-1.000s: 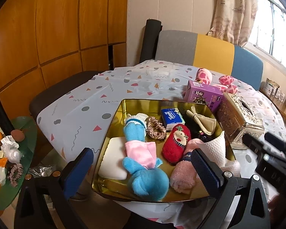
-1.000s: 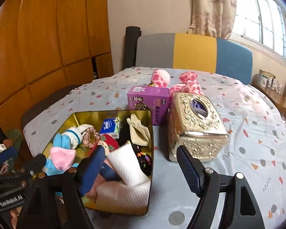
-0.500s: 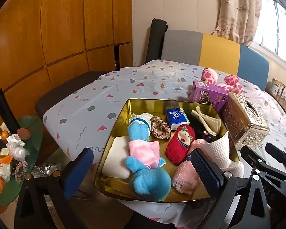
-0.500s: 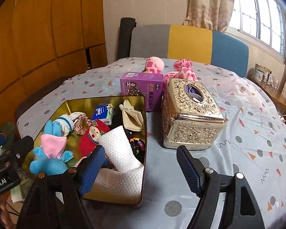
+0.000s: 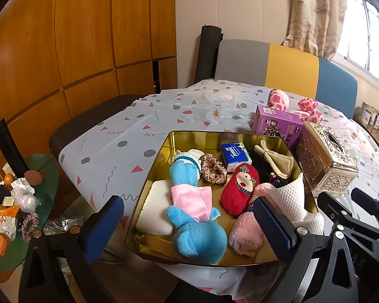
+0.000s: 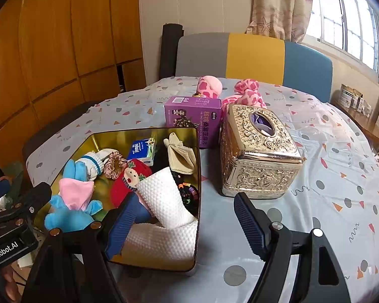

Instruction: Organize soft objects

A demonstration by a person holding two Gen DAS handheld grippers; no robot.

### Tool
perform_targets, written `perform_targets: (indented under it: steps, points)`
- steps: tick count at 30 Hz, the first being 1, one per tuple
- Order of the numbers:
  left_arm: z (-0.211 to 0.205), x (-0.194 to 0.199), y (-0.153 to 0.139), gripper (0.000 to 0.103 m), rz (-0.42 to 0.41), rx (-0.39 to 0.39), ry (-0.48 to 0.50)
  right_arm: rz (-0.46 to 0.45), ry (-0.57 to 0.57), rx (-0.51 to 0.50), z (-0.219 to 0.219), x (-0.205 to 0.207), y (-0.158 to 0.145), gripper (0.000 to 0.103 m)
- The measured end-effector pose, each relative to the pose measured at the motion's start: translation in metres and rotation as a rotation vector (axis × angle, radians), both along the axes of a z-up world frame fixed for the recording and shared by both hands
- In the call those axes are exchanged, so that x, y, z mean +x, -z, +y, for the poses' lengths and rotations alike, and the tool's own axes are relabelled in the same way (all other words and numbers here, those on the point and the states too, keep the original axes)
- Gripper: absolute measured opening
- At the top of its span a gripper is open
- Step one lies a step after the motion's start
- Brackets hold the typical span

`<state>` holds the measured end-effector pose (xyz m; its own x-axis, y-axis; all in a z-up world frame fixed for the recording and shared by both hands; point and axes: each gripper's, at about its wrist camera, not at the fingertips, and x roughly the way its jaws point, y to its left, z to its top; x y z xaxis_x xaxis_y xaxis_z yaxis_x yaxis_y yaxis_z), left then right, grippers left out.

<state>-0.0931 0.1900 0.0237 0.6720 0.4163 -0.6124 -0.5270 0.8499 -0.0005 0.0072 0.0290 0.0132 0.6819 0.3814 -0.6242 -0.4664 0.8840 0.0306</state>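
Both views have pulled back a little from the gold tray (image 5: 164,151) over the last second, so more of the tabletop (image 6: 328,189) now shows beyond it, while nothing inside the tray has shifted; the left hand-held gripper (image 5: 187,223) hangs over the tray's near edge with its blue pads wide apart and nothing between them touched, and the right hand-held gripper (image 6: 187,224) stands just as wide and empty, one pad over the tray's near right corner and the other over bare cloth. Inside the tray lie the soft things: a blue plush toy (image 5: 197,229) in a pink skirt along the left half, a white sponge block (image 5: 155,209) just beside it at the left wall, a brown satin scrunchie (image 5: 213,169) near the middle, a red doll slipper (image 5: 238,189) beside that, a pink fuzzy sock (image 5: 245,234) at the near side, and a white waffle cloth (image 6: 164,202) rolled and propped against the right wall; a blue tissue packet (image 5: 235,152) and a folded beige cloth (image 5: 275,155) sit at the far side. On the tabletop just right of the tray stands an ornate gold tissue box (image 6: 257,151); a purple carton (image 6: 192,116) stands behind the tray, and a pink spotted plush (image 6: 245,93) lies beyond it.
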Motion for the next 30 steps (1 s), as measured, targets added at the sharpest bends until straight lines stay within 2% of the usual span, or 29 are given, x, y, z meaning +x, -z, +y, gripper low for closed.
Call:
perform_targets:
  steps: [30]
  points:
    - [-0.0016,0.0012,0.0029,0.103,0.013,-0.009,0.008,0.007,0.003,0.003,-0.0012,0.0011,0.0011,0.079]
